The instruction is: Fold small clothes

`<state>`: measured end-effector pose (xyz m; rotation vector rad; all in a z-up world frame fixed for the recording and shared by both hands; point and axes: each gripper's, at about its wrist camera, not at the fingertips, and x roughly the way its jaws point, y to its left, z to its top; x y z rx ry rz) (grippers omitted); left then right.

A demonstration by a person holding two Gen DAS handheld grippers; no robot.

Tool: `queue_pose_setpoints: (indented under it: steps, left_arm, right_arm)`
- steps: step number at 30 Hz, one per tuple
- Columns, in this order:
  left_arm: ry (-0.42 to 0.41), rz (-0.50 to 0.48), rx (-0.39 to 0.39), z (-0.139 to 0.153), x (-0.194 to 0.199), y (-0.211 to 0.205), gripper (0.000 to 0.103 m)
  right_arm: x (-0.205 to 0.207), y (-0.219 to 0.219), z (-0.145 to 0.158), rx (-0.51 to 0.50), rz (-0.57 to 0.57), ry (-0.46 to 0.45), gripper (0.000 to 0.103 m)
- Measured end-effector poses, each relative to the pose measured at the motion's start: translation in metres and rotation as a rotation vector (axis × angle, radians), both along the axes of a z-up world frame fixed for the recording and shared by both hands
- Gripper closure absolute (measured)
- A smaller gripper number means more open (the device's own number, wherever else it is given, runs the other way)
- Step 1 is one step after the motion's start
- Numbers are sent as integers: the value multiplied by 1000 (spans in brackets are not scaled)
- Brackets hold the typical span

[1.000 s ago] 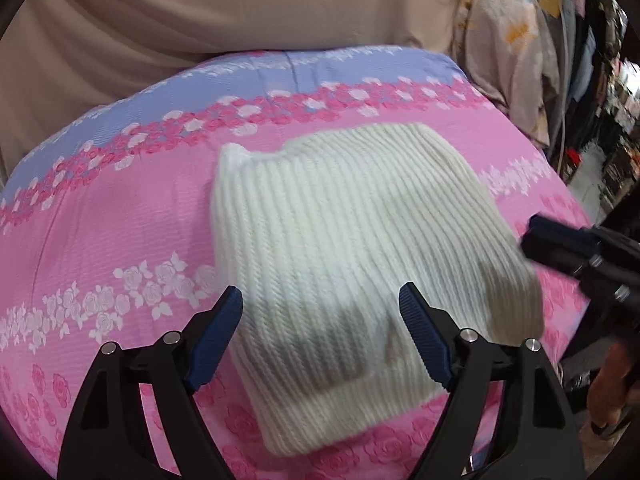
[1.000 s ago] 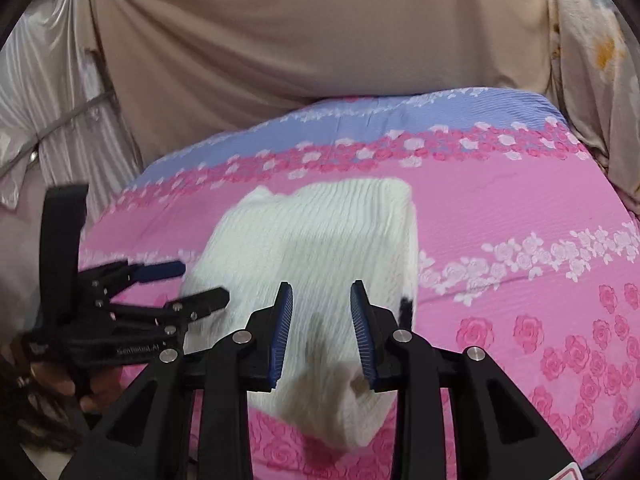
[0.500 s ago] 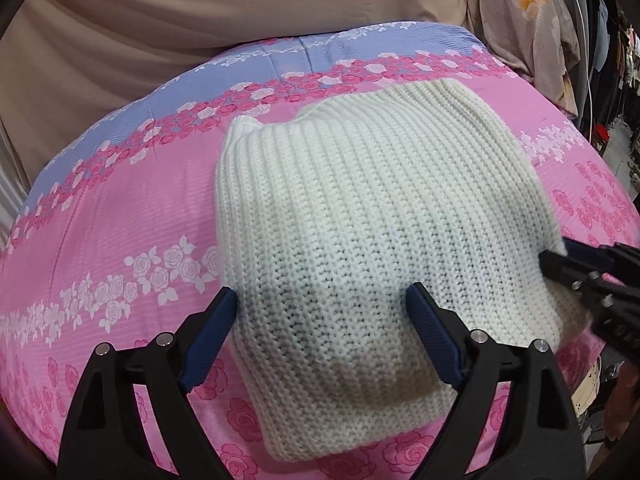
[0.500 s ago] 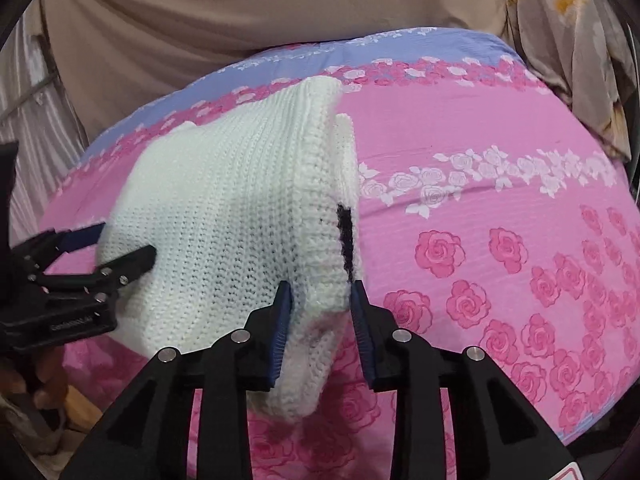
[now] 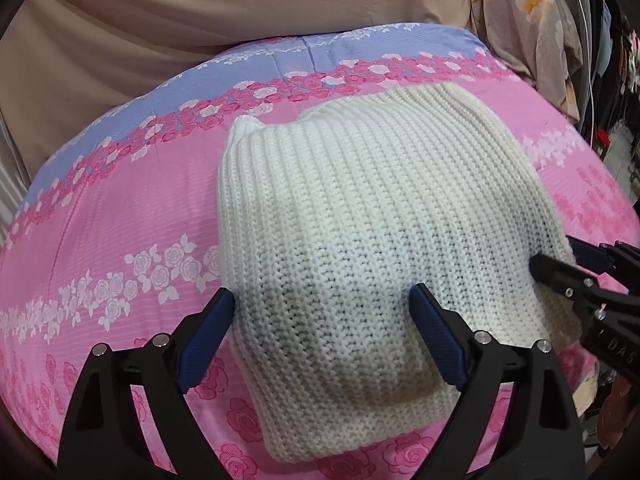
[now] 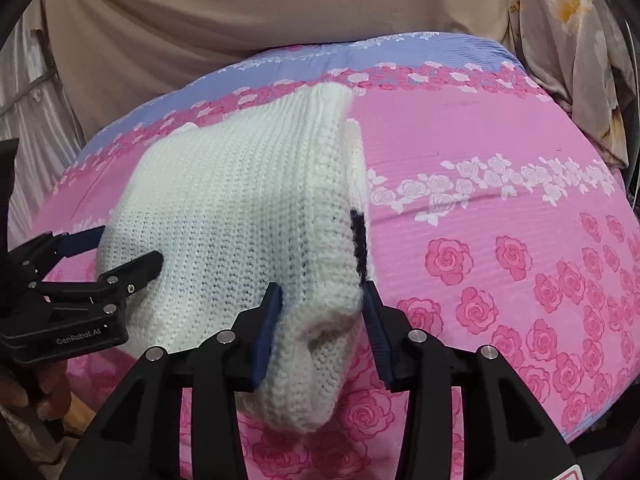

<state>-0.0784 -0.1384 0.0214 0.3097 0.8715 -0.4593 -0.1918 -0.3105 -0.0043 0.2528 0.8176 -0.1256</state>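
My right gripper (image 6: pixel 320 328) has just been opening off the knit (image 6: pixel 248 216), left gripper (image 5: pixel 320 340) spread wide; I lift straight off so the fold stays.

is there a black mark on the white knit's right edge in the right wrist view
Yes, a short black patch runs along the right-hand edge of the white knit garment, just above the right gripper.

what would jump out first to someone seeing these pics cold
A folded cream knitted garment lies in the middle of a pink rose-print bedcover, its near corner hanging over the front edge. The right hand-held gripper straddles that thick corner, its jaws having just been opening. The left hand-held gripper hangs wide open over the near side.
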Motion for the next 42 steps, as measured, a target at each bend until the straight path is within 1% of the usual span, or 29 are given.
queue_pose_setpoints:
  steps: [2, 4, 5, 7, 8, 9, 10, 11, 12, 13, 14, 16, 18, 19, 20, 23, 25, 27, 28, 30, 32, 33, 34, 38, 42]
  left_arm:
    - [15, 9, -57, 11, 4, 8, 17]
    - [-21, 29, -73, 22, 9, 12, 17]
    - [-43, 40, -73, 27, 12, 13, 17]
    - [-52, 67, -75, 31, 20, 14, 17]
    - [-42, 74, -84, 32, 24, 15, 17]
    - [-33, 78, -89, 32, 28, 16, 17]
    - [-28, 80, -88, 32, 29, 16, 17]
    - [-28, 78, -85, 32, 30, 15, 17]
    - [-32, 77, -80, 32, 31, 15, 17]
    - [-35, 77, -73, 31, 31, 14, 17]
    - [-33, 74, -70, 30, 31, 12, 17]
    - [-23, 70, -70, 27, 32, 8, 17]
    - [-15, 66, -67, 24, 33, 4, 17]
    - [-13, 64, -64, 22, 33, 3, 17]
    - [-8, 62, -61, 20, 33, 1, 17]
    - [-5, 64, -48, 16, 33, 0, 17]
    - [-2, 64, -49, 15, 33, 0, 17]
    - [-1, 65, -46, 14, 33, 0, 17]
    - [0, 66, -46, 14, 33, 0, 17]
    - [5, 68, -47, 14, 33, 1, 17]
    - [3, 68, -46, 14, 33, 2, 13]
    - [2, 71, -44, 14, 33, 2, 13]
    - [5, 72, -45, 13, 33, 3, 11]
    - [31, 80, -51, 9, 35, 7, 8]
    - [65, 75, -72, 8, 33, 12, 8]
  right_arm:
    - [1, -4, 15, 16, 8, -46, 62]
    - [10, -10, 22, 48, 19, -73, 61]
    - [18, -15, 20, 75, 28, -78, 57]
    - [39, -21, 8, 113, 43, -45, 56]
    - [53, -23, -2, 129, 43, -9, 65]
    - [61, -23, -6, 140, 44, 9, 73]
    - [64, -21, -3, 152, 57, -5, 82]
    - [60, -16, 10, 157, 84, -57, 85]
    - [55, -12, 23, 149, 101, -114, 85]
    - [51, -9, 34, 140, 107, -155, 86]
    - [50, -10, 40, 134, 101, -172, 86]
    - [58, -17, 30, 126, 76, -132, 86]
    - [77, -27, -4, 97, 22, -5, 86]
    - [81, -30, -19, 116, 14, 15, 84]
    - [77, -32, -19, 133, 11, -6, 83]
    - [68, -29, -1, 135, 2, -22, 81]
    - [59, -25, 9, 111, -4, -43, 77]
    - [46, -22, 17, 99, -15, -70, 76]
    - [39, -23, 19, 110, -13, -82, 73]
    - [26, -25, 18, 117, -18, -88, 61]
    - [20, -27, 11, 93, -29, -59, 43]
    - [19, -28, 6, 91, -34, -42, 40]
    - [17, -30, 0, 105, -37, -26, 38]
    - [16, -37, -28, 238, -31, 30, 32]
    - [20, -36, -41, 320, -6, 52, 29]
